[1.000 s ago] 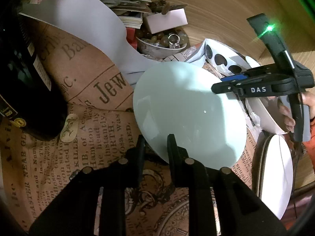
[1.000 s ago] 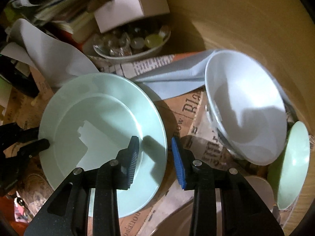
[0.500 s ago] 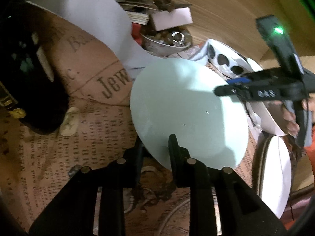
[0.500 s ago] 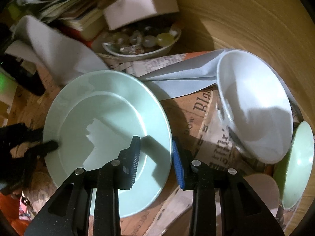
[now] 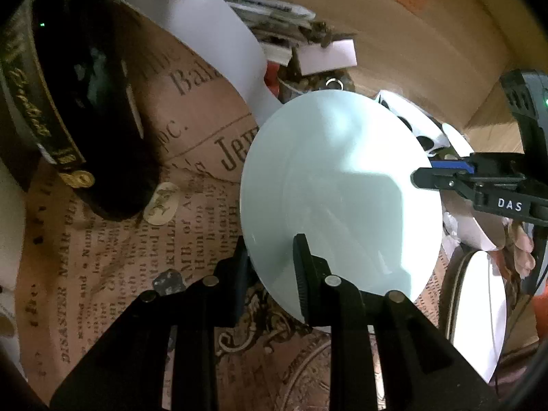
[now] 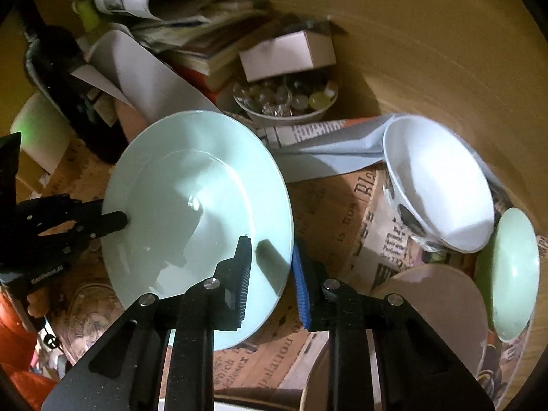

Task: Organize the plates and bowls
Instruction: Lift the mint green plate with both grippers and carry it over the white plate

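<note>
A pale green plate (image 5: 339, 185) is held tilted above the newspaper-covered table. My left gripper (image 5: 270, 253) is shut on its near rim, one finger on each face. In the right wrist view the same plate (image 6: 195, 212) has its opposite rim between the fingers of my right gripper (image 6: 272, 263), which stands open around the rim with a visible gap. The right gripper (image 5: 441, 174) also shows in the left wrist view at the plate's right edge. A white bowl (image 6: 438, 185) leans at the right, with a small green plate (image 6: 513, 277) and a brown plate (image 6: 431, 301) beside it.
A dark bottle (image 5: 85, 102) stands at the left. A bowl of glass marbles (image 6: 284, 99), a white box (image 6: 287, 54), stacked books and curled white paper (image 6: 147, 78) crowd the back. A white plate (image 5: 479, 315) stands on edge at the right.
The green plate has been lifted and tilted more upright in my left gripper. My right gripper has moved in so the plate's rim lies between its fingers.
</note>
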{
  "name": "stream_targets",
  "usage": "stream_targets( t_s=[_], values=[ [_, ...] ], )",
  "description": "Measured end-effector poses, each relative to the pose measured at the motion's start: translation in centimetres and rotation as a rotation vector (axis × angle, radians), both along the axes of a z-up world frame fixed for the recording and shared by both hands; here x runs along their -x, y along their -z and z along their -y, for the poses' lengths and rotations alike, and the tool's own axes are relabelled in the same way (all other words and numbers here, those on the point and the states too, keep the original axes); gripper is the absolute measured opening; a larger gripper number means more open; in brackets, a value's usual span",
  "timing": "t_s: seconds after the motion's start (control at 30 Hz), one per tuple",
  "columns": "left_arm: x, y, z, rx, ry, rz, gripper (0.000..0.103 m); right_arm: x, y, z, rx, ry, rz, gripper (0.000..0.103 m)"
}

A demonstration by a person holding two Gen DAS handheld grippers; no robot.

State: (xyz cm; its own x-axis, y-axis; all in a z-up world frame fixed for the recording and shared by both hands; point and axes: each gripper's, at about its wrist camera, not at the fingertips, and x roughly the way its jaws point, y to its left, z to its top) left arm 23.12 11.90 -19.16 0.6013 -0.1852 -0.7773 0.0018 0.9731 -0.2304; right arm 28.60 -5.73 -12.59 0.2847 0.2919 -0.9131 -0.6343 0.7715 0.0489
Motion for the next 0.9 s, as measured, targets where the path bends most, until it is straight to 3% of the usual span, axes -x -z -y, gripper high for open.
stream_targets(
  t_s=[0.33, 0.9],
  values=[
    [2.4, -2.9, 1.1, -0.026, -0.011, 0.086, 0.023, 1.8, -2.6, 2.7, -0.073, 0.025, 0.041, 0.022],
    [7.2, -6.8, 3.2, -0.054, -0.026, 0.209, 0.023, 5.3, -3.7, 5.6, -0.156, 0.049, 0.071, 0.022]
  ],
)
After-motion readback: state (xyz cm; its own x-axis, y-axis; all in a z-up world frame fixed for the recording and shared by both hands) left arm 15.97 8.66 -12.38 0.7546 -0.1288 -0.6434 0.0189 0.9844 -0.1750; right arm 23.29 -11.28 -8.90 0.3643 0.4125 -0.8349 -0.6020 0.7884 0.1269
